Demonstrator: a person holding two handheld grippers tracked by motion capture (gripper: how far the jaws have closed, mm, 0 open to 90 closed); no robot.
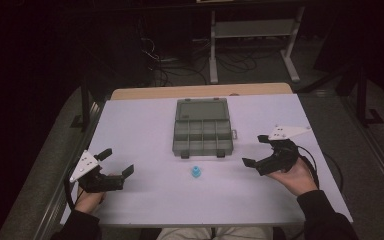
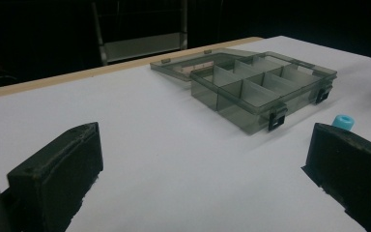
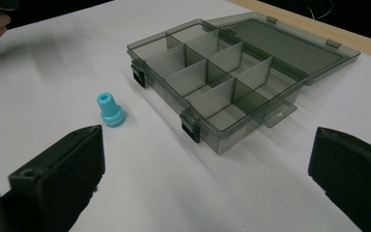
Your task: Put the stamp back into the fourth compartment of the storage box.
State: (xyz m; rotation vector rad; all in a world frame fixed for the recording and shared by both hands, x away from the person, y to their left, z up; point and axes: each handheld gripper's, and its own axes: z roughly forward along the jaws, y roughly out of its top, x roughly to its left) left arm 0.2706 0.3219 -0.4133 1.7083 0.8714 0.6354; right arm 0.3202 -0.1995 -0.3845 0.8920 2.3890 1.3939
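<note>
In the high view a grey compartment box lies at the centre of the white table, its lid folded flat toward the top of the frame, so all its cells stand open to receive something. Just below it, near the middle of the frame, a small blue plug stands upright and apart from the box, within easy reach of either hand. The left gripper rests at the lower left with its jaws spread wide and nothing between them; the right gripper sits at the right, likewise spread and empty, turned toward the box as though readying a reach. In the left gripper view the two black jaws rise at the bottom corners, well apart, with the box at upper right and the plug peeking over the right jaw. In the right gripper view the jaws again stand wide, the plug left of centre on its broader base, near the box's latched front wall.
</note>
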